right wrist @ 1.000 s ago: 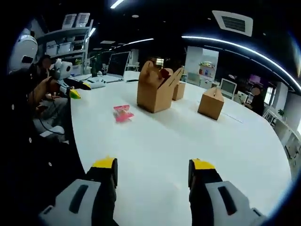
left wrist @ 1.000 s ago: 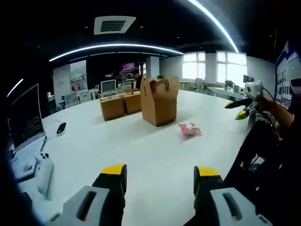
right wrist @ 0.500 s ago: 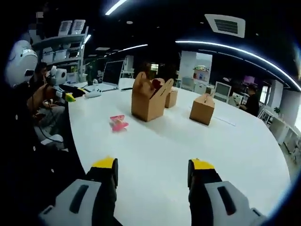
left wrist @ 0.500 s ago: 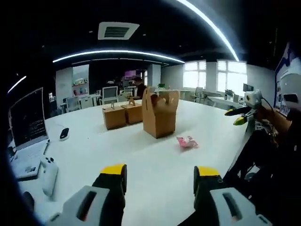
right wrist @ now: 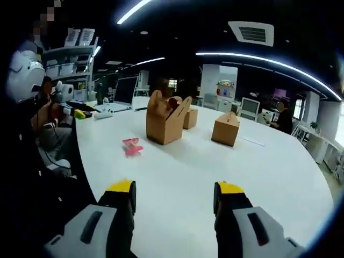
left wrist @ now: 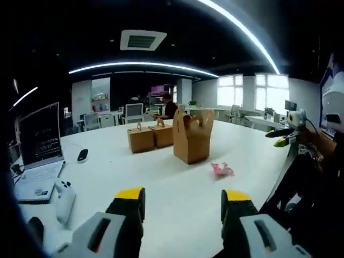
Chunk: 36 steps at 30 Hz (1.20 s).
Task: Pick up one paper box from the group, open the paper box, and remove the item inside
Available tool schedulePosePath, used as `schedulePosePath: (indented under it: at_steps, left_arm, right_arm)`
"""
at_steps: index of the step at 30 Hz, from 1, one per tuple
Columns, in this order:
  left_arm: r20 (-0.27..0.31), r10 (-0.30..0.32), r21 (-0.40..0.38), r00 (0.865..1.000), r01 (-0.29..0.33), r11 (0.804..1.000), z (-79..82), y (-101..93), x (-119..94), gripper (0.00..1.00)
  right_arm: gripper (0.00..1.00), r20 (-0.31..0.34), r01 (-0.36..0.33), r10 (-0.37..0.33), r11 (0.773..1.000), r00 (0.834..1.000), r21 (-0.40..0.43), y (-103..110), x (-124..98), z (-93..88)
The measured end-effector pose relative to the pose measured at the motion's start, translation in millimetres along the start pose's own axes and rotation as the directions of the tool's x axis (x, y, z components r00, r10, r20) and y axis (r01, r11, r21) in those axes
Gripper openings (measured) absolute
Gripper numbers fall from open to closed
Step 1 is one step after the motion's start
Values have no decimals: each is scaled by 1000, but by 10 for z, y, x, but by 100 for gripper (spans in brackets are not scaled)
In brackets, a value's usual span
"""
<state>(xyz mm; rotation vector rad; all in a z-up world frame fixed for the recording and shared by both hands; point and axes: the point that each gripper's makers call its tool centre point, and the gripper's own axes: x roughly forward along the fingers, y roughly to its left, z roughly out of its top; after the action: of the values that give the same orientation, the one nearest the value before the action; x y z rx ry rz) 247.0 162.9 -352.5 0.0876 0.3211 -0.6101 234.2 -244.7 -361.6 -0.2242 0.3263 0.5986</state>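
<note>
The open box (left wrist: 192, 135) stands well ahead of the left gripper (left wrist: 183, 201), a little right of centre; it looks like thin card, light and easily crushed, best taken by the handle flaps at its top or pinched gently on a side wall. The pink item (left wrist: 221, 170) lies on the table (left wrist: 177, 183) just right of the box, small, soft and crinkly by the look. Two shut boxes (left wrist: 151, 138) sit further off, ahead left. Both the left gripper and the right gripper (right wrist: 174, 200) are wide open, holding nothing and touching nothing
</note>
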Motion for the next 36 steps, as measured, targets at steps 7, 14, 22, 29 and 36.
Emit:
schedulePosePath:
  at_steps: [7, 14, 22, 29, 36]
  left_arm:
    - [4, 1, 3, 1000, -1, 1000, 21, 12, 12, 57]
    - [2, -5, 6, 1000, 5, 1000, 21, -2, 30, 57]
    - [2, -13, 9, 1000, 13, 1000, 42, -17, 44, 57]
    - [8, -16, 12, 1000, 16, 1000, 63, -23, 49, 56]
    - [7, -16, 10, 1000, 16, 1000, 54, -18, 45, 56]
  right_arm:
    - [59, 4, 9, -9, 1000, 1000, 11, -36, -20, -12]
    - [59, 2, 14, -14, 1000, 1000, 14, -61, -32, -23]
    - [59, -2, 13, -13, 1000, 1000, 15, -53, -26, -36]
    - [59, -2, 12, -12, 1000, 1000, 13, -54, -24, -23]
    - [58, -5, 7, -7, 1000, 1000, 13, -37, -13, -31]
